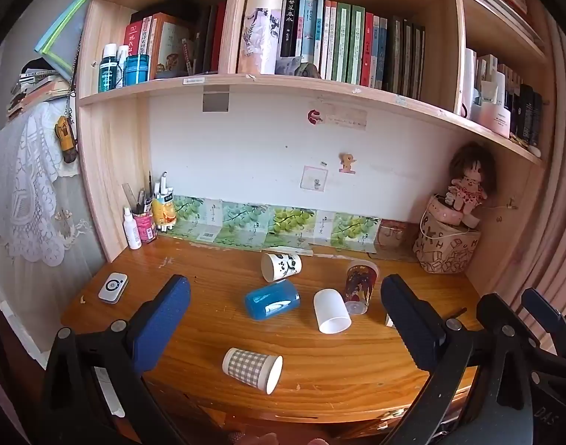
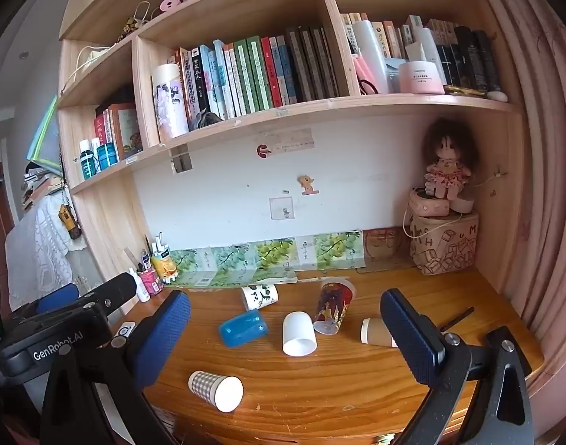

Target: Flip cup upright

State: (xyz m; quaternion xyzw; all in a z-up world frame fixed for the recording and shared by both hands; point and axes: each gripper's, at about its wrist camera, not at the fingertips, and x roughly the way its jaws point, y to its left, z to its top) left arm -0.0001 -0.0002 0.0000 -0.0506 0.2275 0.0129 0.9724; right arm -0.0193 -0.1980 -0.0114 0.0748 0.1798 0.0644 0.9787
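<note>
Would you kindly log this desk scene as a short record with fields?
surface: wooden desk
cups on their side: gingham paper cup; blue cup; white cup; panda cup; brown paper cup
tilted cup: patterned clear cup, leaning
left tool: open, holding nothing
right tool: open, holding nothing
cups upright: none

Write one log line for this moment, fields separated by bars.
left gripper open | right gripper open | checked cup on side | nothing held
</note>
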